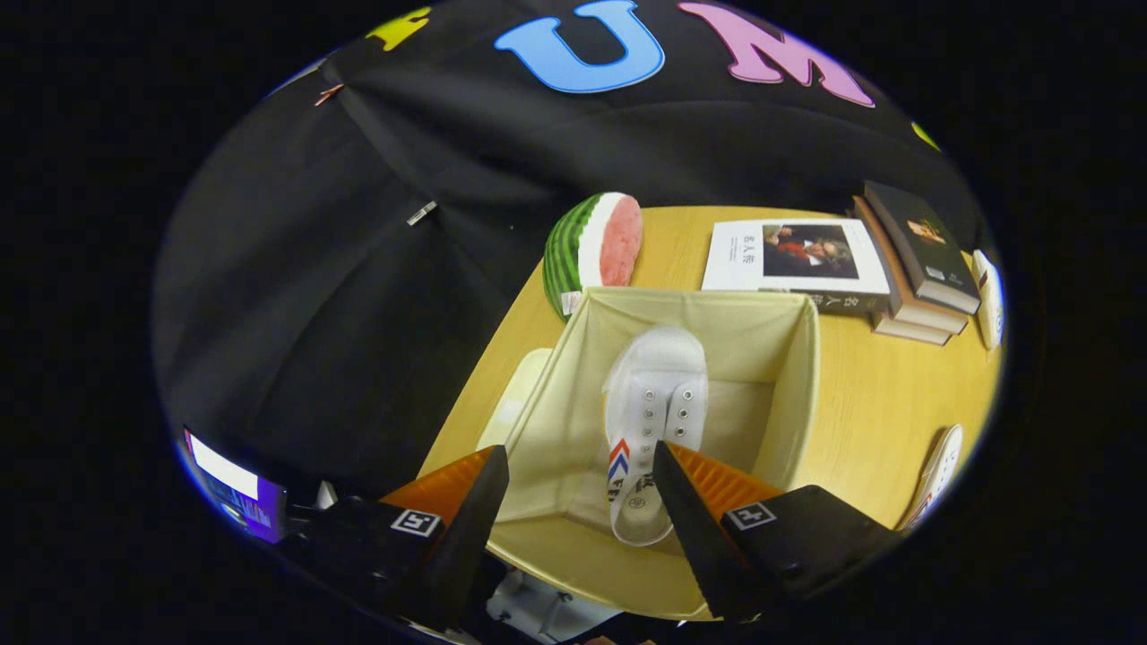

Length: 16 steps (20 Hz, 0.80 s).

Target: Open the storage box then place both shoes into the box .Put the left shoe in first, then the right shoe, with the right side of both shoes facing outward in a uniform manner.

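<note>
- I'm working in a staged recording booth, not a real home: black cloth wall (296,296) hangs close behind a light wooden table (887,403).
- Homely props sit on that table: a fake watermelon slice (591,246), 3 books (896,269), a cream fabric storage box (573,394).
- A lit screen (235,488) glows beside my tongs.
</note>
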Tool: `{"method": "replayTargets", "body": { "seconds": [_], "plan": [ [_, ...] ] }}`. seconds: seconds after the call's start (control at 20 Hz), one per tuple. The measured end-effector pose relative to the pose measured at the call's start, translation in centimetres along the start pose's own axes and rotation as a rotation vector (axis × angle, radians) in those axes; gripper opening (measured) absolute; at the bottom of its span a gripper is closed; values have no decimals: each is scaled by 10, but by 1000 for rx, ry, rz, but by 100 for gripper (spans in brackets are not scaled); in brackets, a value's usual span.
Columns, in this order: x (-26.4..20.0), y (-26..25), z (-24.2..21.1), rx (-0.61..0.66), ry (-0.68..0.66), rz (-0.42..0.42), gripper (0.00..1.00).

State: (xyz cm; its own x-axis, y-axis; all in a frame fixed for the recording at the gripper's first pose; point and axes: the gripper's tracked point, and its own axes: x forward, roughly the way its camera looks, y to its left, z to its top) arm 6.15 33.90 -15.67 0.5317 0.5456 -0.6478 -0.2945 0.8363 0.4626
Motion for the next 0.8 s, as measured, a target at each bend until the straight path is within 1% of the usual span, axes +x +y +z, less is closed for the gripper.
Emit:
{"method": "replayTargets", "body": {
  "seconds": [0.15,0.35,0.5,0.65,0.8],
  "plan": [
    [-45,-35,21,-32,-95,-44,99],
    [-109,-113,29,-36,-173,-149,99],
    [-149,-178,22,-58,-193,-241,98],
    [-177,-237,4,-65,-177,-315,99],
    [-198,-289,-18,-52,-150,-362,99]
  ]
}}
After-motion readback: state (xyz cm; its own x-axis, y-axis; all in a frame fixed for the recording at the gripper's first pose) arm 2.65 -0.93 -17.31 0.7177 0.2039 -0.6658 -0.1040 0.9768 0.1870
